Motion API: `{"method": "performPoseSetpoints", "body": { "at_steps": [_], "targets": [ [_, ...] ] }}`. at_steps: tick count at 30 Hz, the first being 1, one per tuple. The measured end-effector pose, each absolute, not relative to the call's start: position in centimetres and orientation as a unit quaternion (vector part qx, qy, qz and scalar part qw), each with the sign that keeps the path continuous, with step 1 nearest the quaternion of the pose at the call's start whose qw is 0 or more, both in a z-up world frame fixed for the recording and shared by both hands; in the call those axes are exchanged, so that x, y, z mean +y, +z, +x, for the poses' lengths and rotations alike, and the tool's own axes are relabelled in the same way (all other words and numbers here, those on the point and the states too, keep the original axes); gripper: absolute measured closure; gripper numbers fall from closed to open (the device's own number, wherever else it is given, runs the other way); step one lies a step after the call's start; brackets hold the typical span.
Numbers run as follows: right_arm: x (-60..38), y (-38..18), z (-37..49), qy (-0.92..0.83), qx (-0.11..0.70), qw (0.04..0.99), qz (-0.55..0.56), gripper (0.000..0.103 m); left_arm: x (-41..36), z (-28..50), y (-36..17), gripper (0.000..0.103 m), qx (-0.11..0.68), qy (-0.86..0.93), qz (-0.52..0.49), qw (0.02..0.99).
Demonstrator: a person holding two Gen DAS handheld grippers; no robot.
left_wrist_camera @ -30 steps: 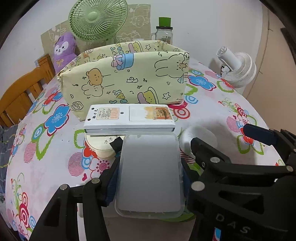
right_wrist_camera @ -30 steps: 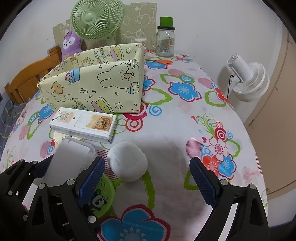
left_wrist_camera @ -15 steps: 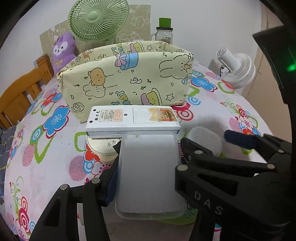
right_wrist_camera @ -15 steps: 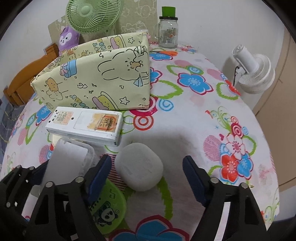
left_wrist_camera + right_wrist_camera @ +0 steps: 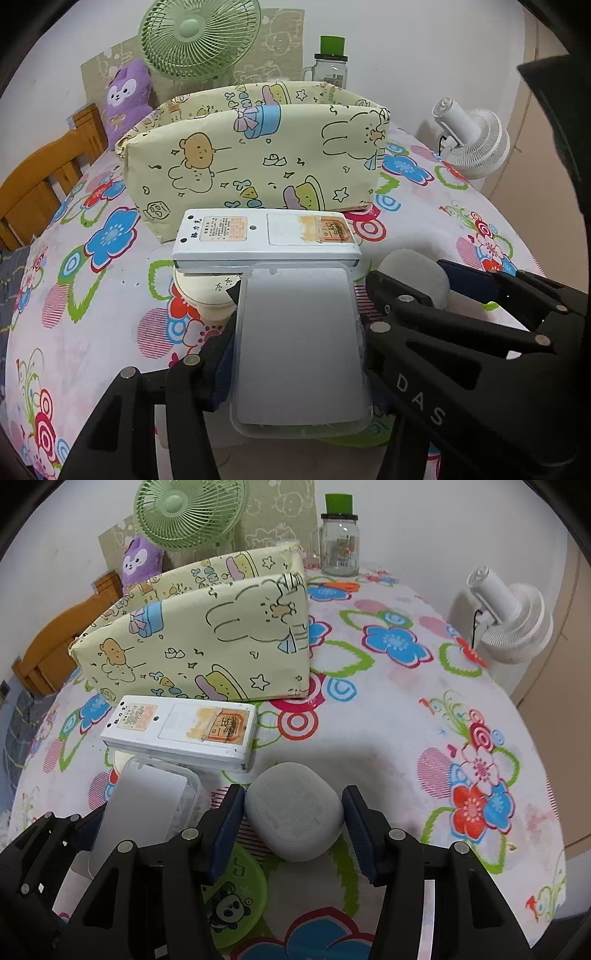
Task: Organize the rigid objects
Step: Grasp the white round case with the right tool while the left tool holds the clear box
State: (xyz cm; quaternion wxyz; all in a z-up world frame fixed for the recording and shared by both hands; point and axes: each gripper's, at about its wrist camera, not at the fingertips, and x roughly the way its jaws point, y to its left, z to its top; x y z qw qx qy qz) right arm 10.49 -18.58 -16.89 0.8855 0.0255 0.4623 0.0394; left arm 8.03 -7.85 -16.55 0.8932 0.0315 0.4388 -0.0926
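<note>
the right gripper (image 5: 293, 818) is closing its jaws around the pale grey rounded case (image 5: 294, 812), which lies flat on the flowered tablecloth (image 5: 406, 716) just right of the white flat box (image 5: 181, 729); the blue pads (image 5: 229, 827) sit at the case's two flanks, the left one touching or nearly so, the right one seemingly with a sliver of gap, so the grip looks not quite set. the left gripper (image 5: 295, 343) has its jaws part open and clamped on the sides of a clear lidded plastic box (image 5: 297, 347), held near the white flat box's front edge, above a cream round lid (image 5: 201, 295). to do this step well, i judge the right pads should meet the case squarely at its widest part, low enough that its curved, smooth shell does not squirt upward or forward as pressure comes on; a gentle, even squeeze suits it. the green panda coaster (image 5: 236, 893) lies under the left finger and should not be dragged along. the destination is most likely the cartoon-print fabric bin (image 5: 207, 642) behind, open at the top, so a straight lift clear of the white flat box comes first. the left hand is best kept steady so the two tools do not collide.
</note>
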Motion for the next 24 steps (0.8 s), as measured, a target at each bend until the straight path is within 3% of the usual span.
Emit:
{"method": "performPoseSetpoints", "body": {
  "at_steps": [24],
  "targets": [
    [-17.3,-12.5,7.4,0.050,0.414,0.909,0.011,0.046,-7.0,5.3,-12.8,0.043,0.400,-0.078,0.024,0.913]
  ]
}}
